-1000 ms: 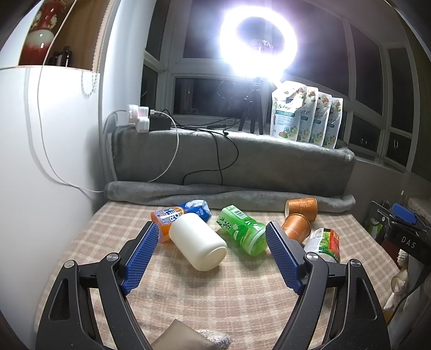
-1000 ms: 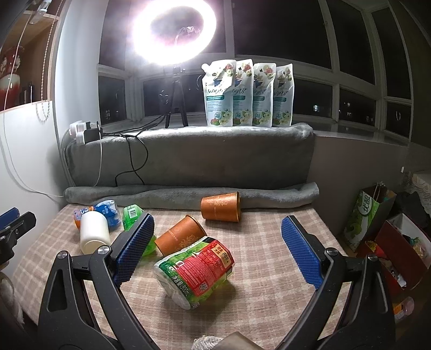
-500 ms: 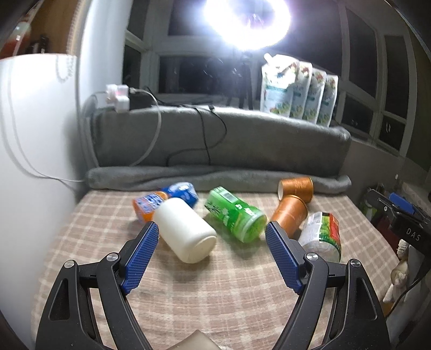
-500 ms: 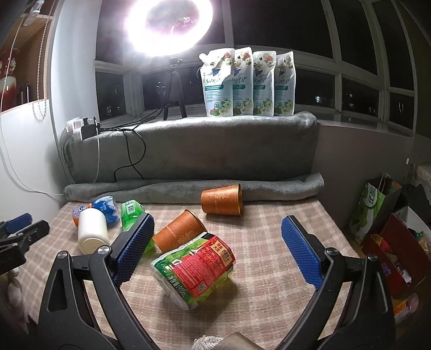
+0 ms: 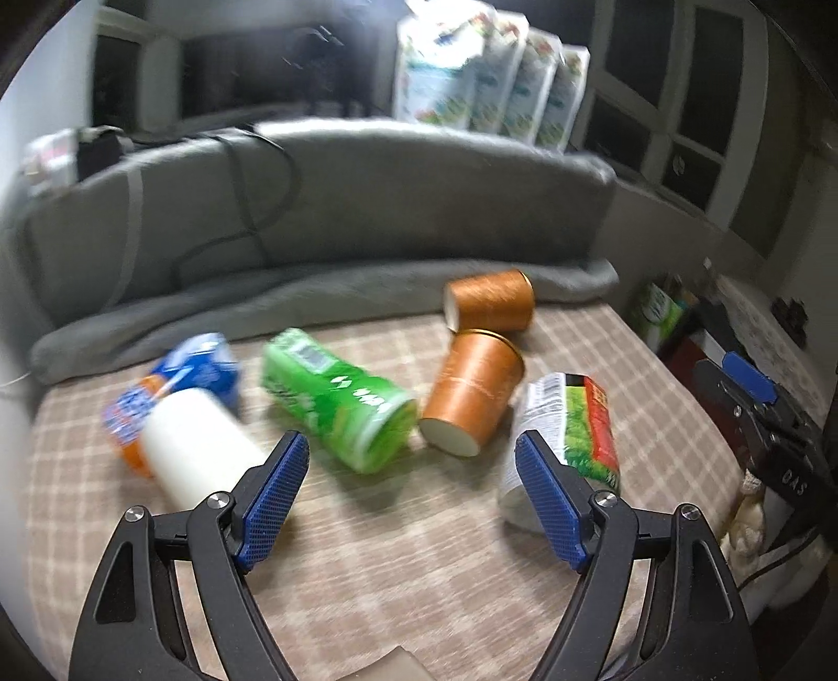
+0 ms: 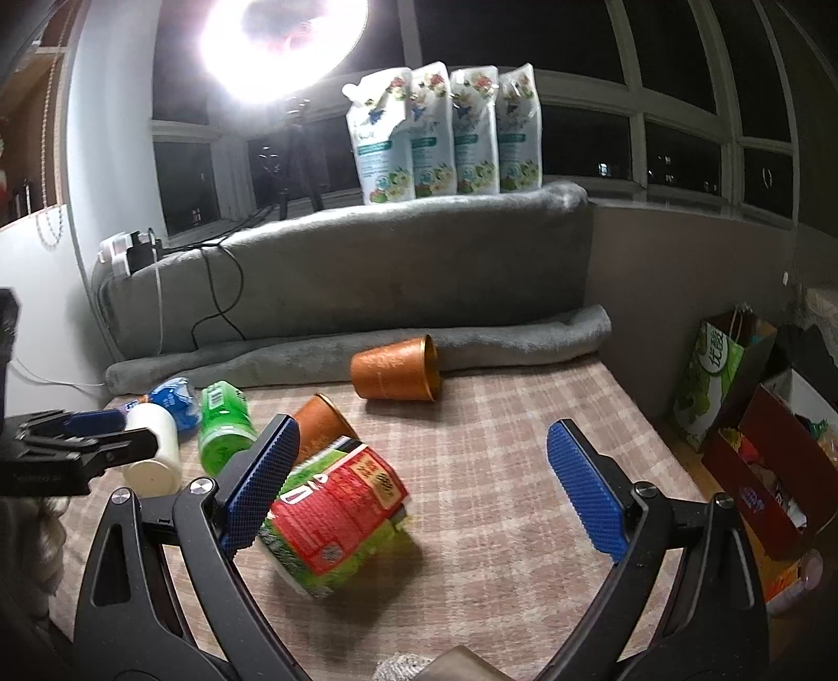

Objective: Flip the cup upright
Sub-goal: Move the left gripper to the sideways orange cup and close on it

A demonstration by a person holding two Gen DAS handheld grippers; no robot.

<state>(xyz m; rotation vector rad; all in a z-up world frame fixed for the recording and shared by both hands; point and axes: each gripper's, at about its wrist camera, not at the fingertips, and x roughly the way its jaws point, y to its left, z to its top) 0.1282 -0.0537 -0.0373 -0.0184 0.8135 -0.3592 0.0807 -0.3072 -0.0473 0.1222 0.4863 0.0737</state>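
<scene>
Several cups lie on their sides on a checked cloth (image 5: 398,566). In the left wrist view: a white cup (image 5: 201,450), a green cup (image 5: 340,401), a blue-orange cup (image 5: 178,377), two orange cups (image 5: 471,393) (image 5: 489,306) and a red-green cup (image 5: 568,440). My left gripper (image 5: 411,492) is open and empty, just short of the green and near orange cups. My right gripper (image 6: 421,487) is open and empty, its left finger beside the red-green cup (image 6: 335,516). The far orange cup (image 6: 395,369) lies beyond it.
A rolled grey blanket (image 6: 366,351) and a grey padded ledge (image 6: 340,272) bound the far side. Refill pouches (image 6: 445,131) stand on the ledge by a ring light (image 6: 283,42). Bags and boxes (image 6: 759,414) sit off the right edge. The white wall (image 6: 36,293) is left.
My left gripper has swung right and tilted down, closer to the cups; its view is blurred by motion. My right gripper has moved slightly forward and down towards the red-green cup. Both stay open.
</scene>
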